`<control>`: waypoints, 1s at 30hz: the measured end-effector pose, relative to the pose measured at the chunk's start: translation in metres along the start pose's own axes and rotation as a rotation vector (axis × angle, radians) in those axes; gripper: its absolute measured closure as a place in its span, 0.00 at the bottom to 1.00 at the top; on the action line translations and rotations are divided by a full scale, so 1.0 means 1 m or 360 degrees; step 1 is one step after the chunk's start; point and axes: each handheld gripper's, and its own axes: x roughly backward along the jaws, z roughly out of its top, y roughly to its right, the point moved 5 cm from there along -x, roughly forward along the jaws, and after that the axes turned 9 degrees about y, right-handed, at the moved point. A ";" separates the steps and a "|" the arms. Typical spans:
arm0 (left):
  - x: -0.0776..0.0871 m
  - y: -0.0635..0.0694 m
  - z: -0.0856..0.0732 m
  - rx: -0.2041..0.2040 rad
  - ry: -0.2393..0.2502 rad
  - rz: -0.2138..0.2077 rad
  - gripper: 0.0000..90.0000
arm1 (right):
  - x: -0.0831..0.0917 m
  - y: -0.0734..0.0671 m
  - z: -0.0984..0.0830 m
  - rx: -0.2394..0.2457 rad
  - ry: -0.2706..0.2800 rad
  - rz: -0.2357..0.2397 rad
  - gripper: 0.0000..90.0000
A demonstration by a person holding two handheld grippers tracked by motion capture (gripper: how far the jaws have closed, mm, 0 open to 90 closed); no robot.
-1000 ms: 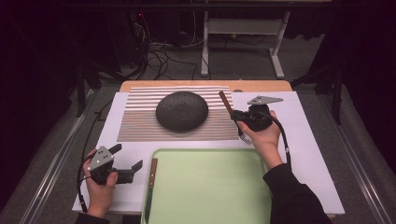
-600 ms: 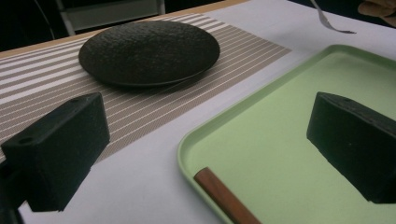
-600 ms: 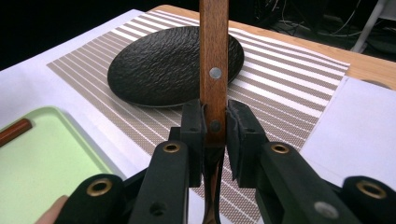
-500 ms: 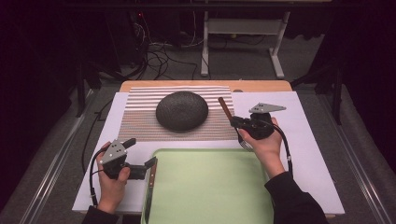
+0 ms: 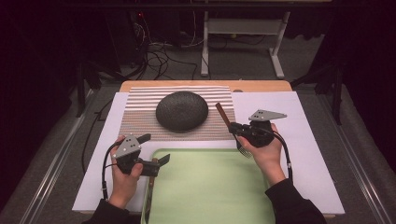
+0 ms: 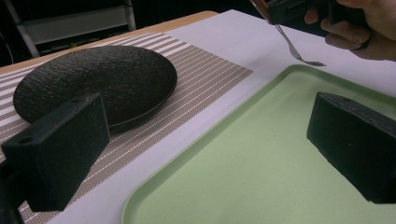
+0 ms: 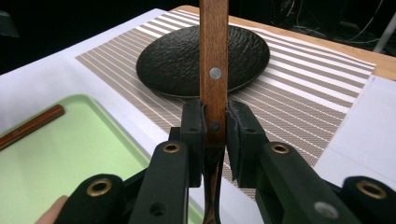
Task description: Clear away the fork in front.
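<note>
Two grippers checked: my right gripper (image 5: 237, 129) is clamped on the fork (image 6: 299, 50); left gripper (image 5: 156, 150) apart. Next, I judge, lower fork onto tray (image 5: 210, 186) below it.

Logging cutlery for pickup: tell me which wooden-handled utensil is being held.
The fork, its handle clamped in the right gripper beside the dark plate. The other wooden handle lies free at the left edge of the green tray.
</note>
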 end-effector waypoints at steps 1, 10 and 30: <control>-0.001 0.001 0.001 0.0005 0.0005 -0.0009 0.00 | 0.001 -0.002 0.000 0.0002 0.0004 0.0003 0.87; -0.012 0.010 0.008 0.0015 0.0023 -0.0068 0.00 | 0.004 -0.017 -0.003 0.0022 0.0015 0.0047 0.87; -0.033 0.032 0.018 0.0196 0.0095 -0.0177 0.14 | 0.008 -0.060 -0.008 0.0086 0.0049 0.0179 0.87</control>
